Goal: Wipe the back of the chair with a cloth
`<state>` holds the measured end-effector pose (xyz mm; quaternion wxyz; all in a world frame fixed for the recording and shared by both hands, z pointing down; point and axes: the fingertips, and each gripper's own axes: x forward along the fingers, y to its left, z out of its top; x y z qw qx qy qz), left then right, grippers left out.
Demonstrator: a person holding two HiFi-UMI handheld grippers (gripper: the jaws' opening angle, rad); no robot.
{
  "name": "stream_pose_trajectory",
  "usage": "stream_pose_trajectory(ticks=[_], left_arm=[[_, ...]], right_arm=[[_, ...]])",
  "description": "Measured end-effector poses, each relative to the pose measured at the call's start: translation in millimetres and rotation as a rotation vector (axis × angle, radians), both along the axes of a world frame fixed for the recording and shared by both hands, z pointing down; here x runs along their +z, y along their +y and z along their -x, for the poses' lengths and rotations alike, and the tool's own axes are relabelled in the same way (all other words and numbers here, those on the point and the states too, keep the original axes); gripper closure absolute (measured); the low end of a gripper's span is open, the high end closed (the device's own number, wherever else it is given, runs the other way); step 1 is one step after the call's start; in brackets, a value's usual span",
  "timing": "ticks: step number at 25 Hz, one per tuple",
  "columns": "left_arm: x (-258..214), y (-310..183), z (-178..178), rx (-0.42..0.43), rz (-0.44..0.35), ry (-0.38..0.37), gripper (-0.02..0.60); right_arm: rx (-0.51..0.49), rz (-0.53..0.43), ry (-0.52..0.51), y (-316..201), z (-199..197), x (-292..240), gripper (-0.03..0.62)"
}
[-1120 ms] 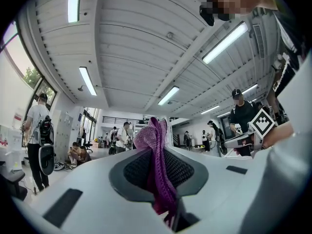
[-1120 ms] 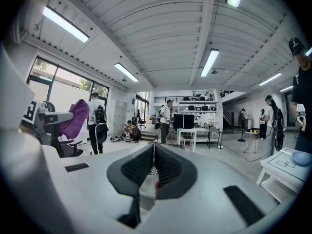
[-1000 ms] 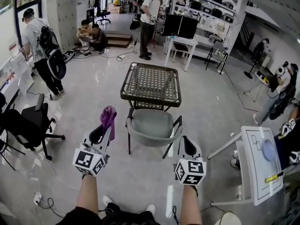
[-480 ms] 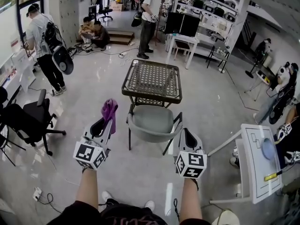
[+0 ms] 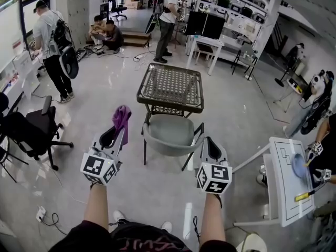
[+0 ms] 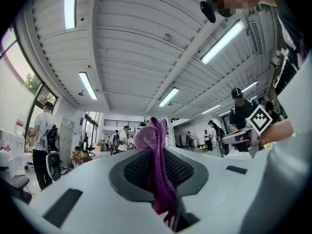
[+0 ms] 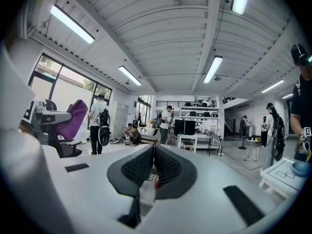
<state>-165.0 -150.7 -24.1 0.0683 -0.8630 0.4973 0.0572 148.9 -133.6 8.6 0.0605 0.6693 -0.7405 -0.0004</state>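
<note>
1. The head view looks from above, forward and steeply down, over the left gripper [image 5: 118, 134] and right gripper [image 5: 209, 145] to the chair [image 5: 169, 133] and floor [image 5: 105, 98].
2. The left gripper's camera sits close behind its jaws, tilted up at the ceiling [image 6: 146, 43].
3. The right gripper's camera faces level across the room, sharing the monitors [image 7: 184, 126] and shelves [image 7: 195, 113] with the head view.

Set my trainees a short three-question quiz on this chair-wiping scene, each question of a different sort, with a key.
1. True or false: the left tongs are shut on the purple cloth.
2. The right tongs are: A wide open; B shut and empty; C shut on a cloth.
3. Fill in (touching / apart from): the cloth is ___ the grey chair.
Key: 1 true; 2 B; 3 apart from.
</note>
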Motion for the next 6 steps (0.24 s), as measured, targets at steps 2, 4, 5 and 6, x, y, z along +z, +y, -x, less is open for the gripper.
stream_pose_trajectory(ticks=[2,4,5,6], left_arm=[[-0.8,-1.2,0.7,0.0,0.002,-0.007,0.5],[-1.5,-3.3,1.5,0.001,0.003,-0.018,0.501],[-1.9,-4.5,1.9,0.001,0.004,-0.023,0.5],[-2.3,-5.8,2.4,0.0,0.005,-0.027,0.5]], right_arm=[[0.0,-0.002,0.0,-1.5,1.2,-2.0,0.568],[0.0,-0.004,0.0,-3.8,3.1,-4.2,0.568],[0.0,-0.006,0.0,-5.0,4.1,-5.4,0.568],[0.0,-0.007,0.0,-6.4,5.1,-6.6,0.568]])
